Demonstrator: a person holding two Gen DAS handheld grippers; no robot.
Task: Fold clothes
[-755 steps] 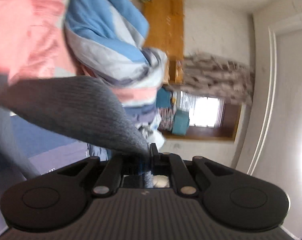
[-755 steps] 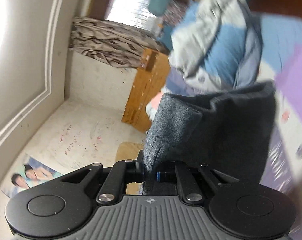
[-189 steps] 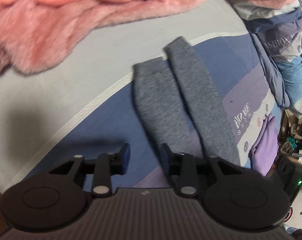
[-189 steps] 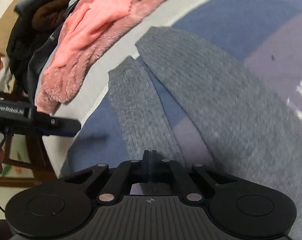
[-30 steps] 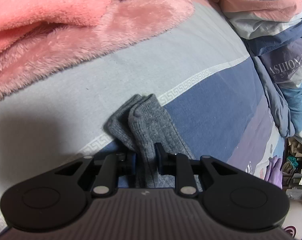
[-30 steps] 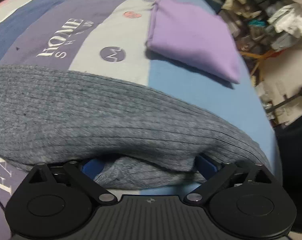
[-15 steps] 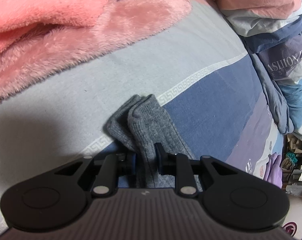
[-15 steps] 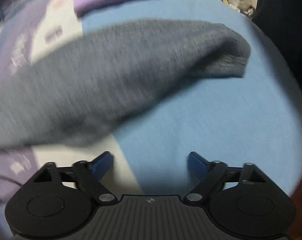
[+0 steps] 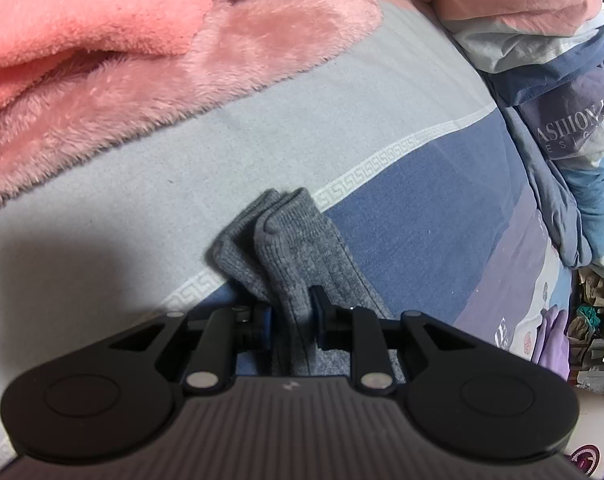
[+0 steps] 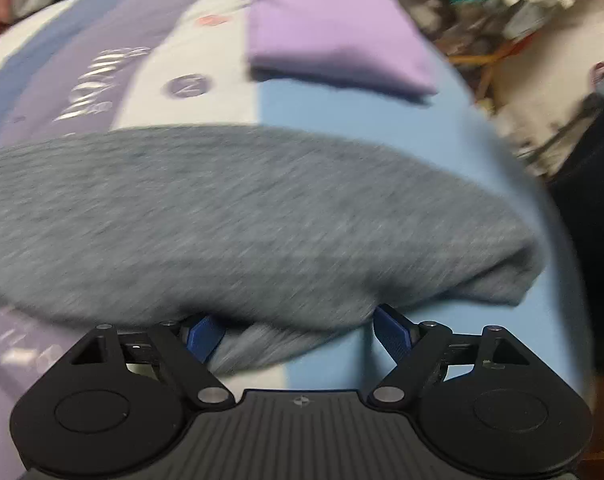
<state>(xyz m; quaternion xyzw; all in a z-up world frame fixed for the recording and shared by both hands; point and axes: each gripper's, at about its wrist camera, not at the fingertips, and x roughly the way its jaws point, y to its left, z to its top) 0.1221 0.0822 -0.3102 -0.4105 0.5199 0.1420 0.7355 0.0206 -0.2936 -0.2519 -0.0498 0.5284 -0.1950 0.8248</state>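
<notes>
Our left gripper (image 9: pixel 292 320) had its fingers pinching a bunched fold of the grey knit garment (image 9: pixel 298 256), close to two narrow rounded ends, sleeves or legs, we could not tell which, lying side by side on the bed sheet (image 9: pixel 413 216). Those ends rested across the sheet's pale key-pattern border, where its light grey band met the dark blue one.

Our right gripper (image 10: pixel 300 330) had its blue fingers (image 10: pixel 391 332) spread wide and opening, at the near edge of the same grey garment's broad end, which sagged across the view. A loose fold of knit drooped between the fingers, but they did not press on it. The picture was blurred.

Farther out, a fluffy pink blanket (image 9: pixel 142 60) lay heaped beyond the left gripper, well apart from the grey ends. A folded purple cloth (image 10: pixel 333 36) sat near the bed's far edge, and rumpled bedding (image 9: pixel 561 60) was piled beside it.

We judged the knit soft, light and limp. It would drape rather than hold shape, so it is best taken at corners or a doubled edge.
</notes>
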